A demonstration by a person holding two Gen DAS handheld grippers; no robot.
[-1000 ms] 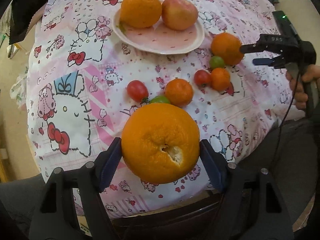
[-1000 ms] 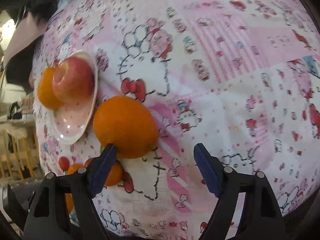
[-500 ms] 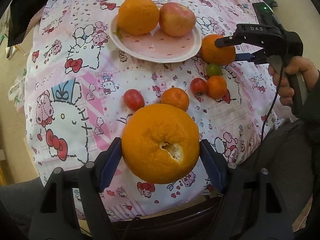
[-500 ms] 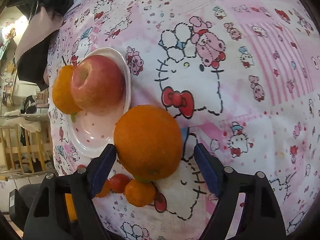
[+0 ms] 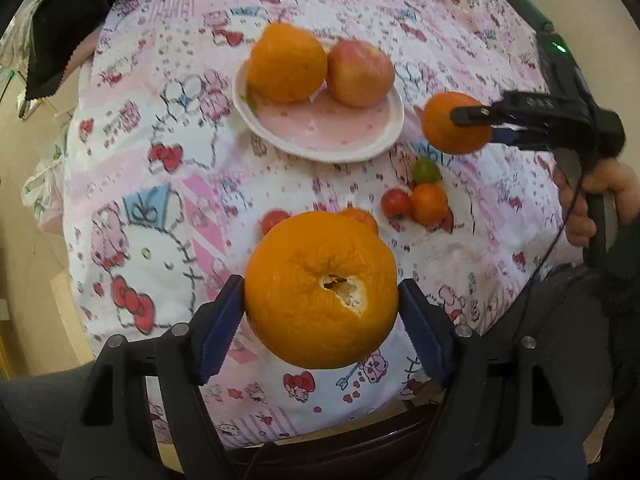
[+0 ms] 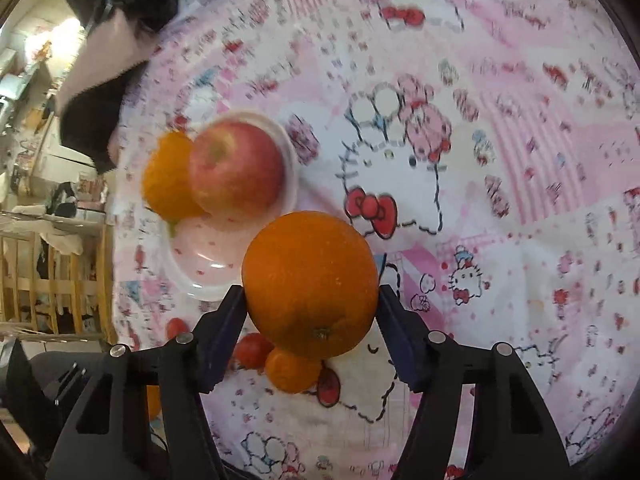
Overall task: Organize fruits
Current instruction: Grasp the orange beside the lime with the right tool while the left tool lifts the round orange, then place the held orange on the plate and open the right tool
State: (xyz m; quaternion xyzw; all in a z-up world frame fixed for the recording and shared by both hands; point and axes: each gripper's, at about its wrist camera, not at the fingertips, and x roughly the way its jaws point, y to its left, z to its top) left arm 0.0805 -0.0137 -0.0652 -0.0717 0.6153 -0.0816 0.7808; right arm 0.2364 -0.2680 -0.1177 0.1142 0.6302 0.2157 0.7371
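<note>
The left tool (image 5: 320, 312) grips a large orange (image 5: 320, 292) with torn peel, lifted above the tabletop (image 5: 160, 160); the right tool (image 6: 310, 312) clamps a smaller orange (image 6: 310, 284) beside the plate (image 5: 320, 128). Both fruits are probably firm yet bruisable and roll-prone, best held across the widest part.

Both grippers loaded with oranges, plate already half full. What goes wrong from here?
1. The plate already holds an orange and an apple; two more large fruits may crowd it, and one could roll off.
2. The left gripper grips an orange with torn peel; squeezing could split it further.
3. The right gripper and its orange hang above small fruits; a drop would scatter them.
</note>
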